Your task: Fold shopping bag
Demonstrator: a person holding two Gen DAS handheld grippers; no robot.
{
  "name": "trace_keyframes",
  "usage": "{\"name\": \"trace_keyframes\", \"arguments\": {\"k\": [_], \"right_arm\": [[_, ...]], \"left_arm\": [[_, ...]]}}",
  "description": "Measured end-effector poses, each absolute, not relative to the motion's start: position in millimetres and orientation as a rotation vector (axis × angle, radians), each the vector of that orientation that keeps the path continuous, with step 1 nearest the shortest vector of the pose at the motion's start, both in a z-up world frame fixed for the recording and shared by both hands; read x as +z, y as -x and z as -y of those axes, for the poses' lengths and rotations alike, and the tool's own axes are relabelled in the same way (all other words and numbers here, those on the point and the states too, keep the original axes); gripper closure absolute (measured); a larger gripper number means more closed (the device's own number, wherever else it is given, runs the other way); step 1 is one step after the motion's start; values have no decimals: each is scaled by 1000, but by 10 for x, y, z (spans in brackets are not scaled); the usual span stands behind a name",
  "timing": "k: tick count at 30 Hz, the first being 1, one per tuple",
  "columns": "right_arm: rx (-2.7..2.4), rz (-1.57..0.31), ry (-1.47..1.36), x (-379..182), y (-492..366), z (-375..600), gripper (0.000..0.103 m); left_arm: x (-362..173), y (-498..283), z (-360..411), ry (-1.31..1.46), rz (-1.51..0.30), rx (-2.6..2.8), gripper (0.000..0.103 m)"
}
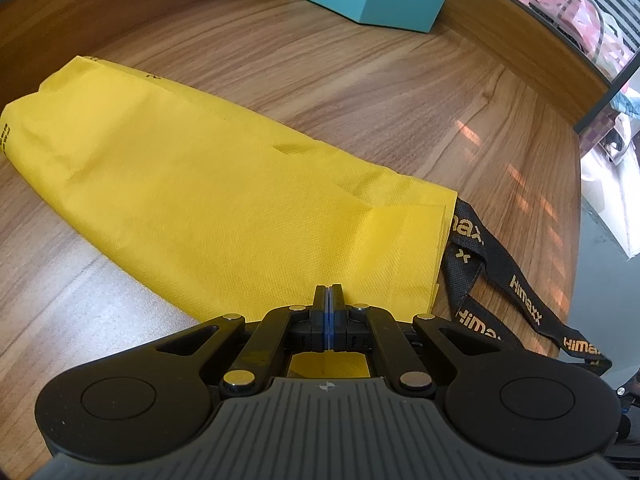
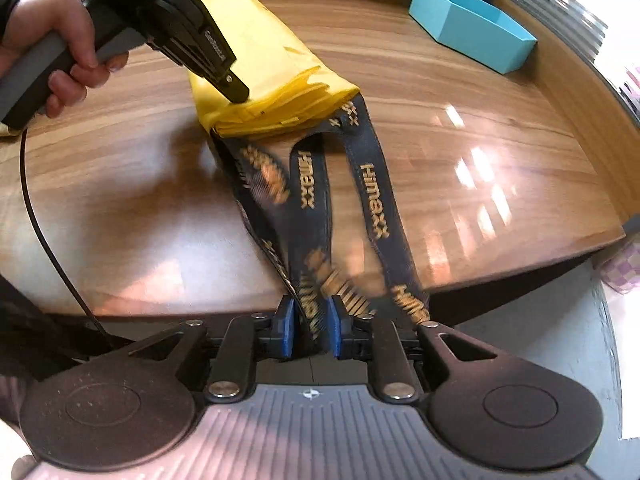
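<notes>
nearest, the right gripper [image 2: 311,322] stands with its jaws apart around the black handles [image 2: 310,184] — straps between the pads, not pinched. beyond, the left gripper [image 2: 239,94], jaws together, presses its tip on the yellow shopping bag [image 1: 208,200], which lies on the wooden surface [image 1: 360,92] already folded into a long narrow strip. left, i judge: tuck the handles in and fold it shorter — blue box [image 2: 476,26] far off.
</notes>
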State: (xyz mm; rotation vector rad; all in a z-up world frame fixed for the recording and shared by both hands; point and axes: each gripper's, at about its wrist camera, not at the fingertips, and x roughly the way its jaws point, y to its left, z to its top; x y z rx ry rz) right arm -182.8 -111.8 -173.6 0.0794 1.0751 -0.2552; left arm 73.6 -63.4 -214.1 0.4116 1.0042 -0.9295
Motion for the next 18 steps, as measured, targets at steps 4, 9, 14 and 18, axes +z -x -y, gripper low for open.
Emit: {"name": "trace_keyframes", "arguments": {"k": [4, 9, 14, 18], "right_arm": [[-266, -1072, -80, -1750, 1876, 1152, 82], [-278, -1049, -47, -1698, 1865, 1122, 67], [-308, -1030, 7, -1676, 1944, 1056, 48], [-321, -1032, 22, -1704, 2002, 1054, 43]], "left_arm": [[-2136, -726, 643, -415, -1003, -920, 101], [-2132, -715, 652, -423, -1001, -915, 101], [-2127, -704, 661, -430, -998, -909, 101], [-2126, -700, 659, -437, -993, -911, 101]]}}
